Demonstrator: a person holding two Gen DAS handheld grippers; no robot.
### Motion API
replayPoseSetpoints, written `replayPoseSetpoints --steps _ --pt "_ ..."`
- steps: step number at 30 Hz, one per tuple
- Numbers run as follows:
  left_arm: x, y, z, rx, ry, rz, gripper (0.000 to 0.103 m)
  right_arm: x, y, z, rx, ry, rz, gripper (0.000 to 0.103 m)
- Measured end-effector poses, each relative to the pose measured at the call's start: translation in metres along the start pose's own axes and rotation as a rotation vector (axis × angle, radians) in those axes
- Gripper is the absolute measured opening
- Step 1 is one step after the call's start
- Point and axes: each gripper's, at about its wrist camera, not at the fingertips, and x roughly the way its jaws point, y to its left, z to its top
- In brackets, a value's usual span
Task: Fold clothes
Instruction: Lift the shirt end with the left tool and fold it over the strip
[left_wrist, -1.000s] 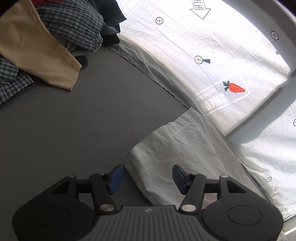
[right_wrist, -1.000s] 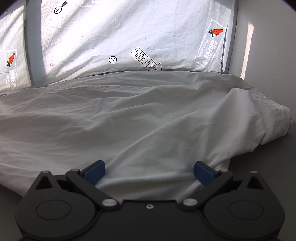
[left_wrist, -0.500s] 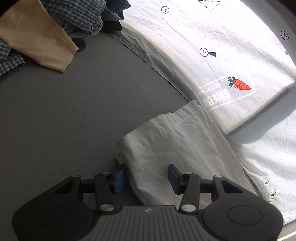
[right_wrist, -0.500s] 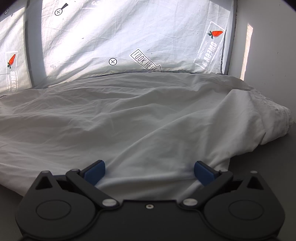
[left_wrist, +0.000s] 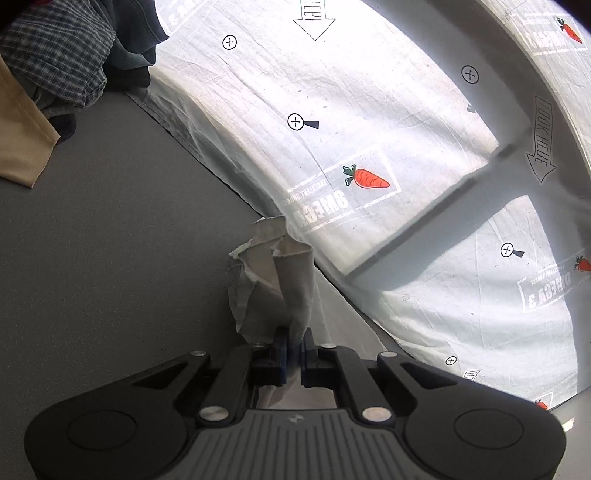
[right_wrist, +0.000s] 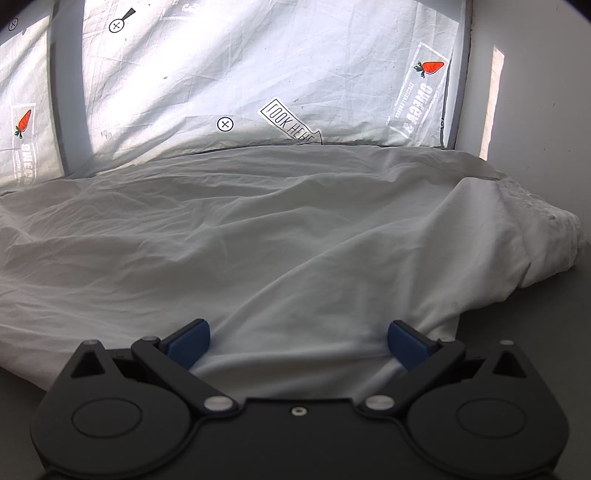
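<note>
Closing since a second ago, the left gripper (left_wrist: 292, 349) now pinches a bunched hem of the white garment (left_wrist: 273, 280), which rises just ahead of its fingers. Right gripper (right_wrist: 297, 343) remains spread wide, the garment (right_wrist: 277, 236) spread before it.

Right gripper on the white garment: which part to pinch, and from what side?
Pinch the near hem of the white garment, where a raised fold runs between the open fingers of the right gripper. Come in low from the near edge: the cloth lies flat elsewhere, and that ridge gives thickness to close on. The left gripper already pinches its corner.
</note>
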Motion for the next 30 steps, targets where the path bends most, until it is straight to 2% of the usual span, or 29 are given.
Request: replayPoseSetpoints --steps 4,7,12,16,19,23,24,28,30 --pt "-0.001 -0.037 -0.004 0.056 0.006 -0.101 0.006 0.000 0.000 0.000 0.000 0.000 0.001 0.103" --pt "0.007 -0.069 -0.020 0.107 0.065 -0.189 0.006 0.000 0.000 0.000 0.000 0.000 0.001 0.103" --pt "0.028 -0.104 -0.066 0.232 0.213 -0.232 0.006 0.000 0.000 0.000 0.001 0.000 0.002 0.103" --pt "0.051 -0.110 -0.103 0.296 0.335 -0.213 0.006 0.000 -0.001 0.000 0.002 0.000 0.003 0.103" --pt "0.067 -0.110 -0.128 0.360 0.417 -0.170 0.006 0.000 -0.001 0.000 0.002 0.000 0.004 0.103" --pt "0.084 -0.097 -0.151 0.396 0.491 -0.129 0.006 0.000 -0.001 0.000 0.002 0.001 0.004 0.103" --pt "0.084 -0.095 -0.151 0.392 0.490 -0.134 0.010 0.001 -0.001 0.000 0.002 0.003 0.003 0.103" --pt "0.083 -0.102 -0.145 0.420 0.521 -0.133 0.012 0.002 0.000 0.006 -0.003 0.040 0.000 0.103" --pt "0.078 -0.109 -0.144 0.440 0.536 -0.147 0.018 0.003 0.001 0.015 -0.009 0.101 0.001 0.103"
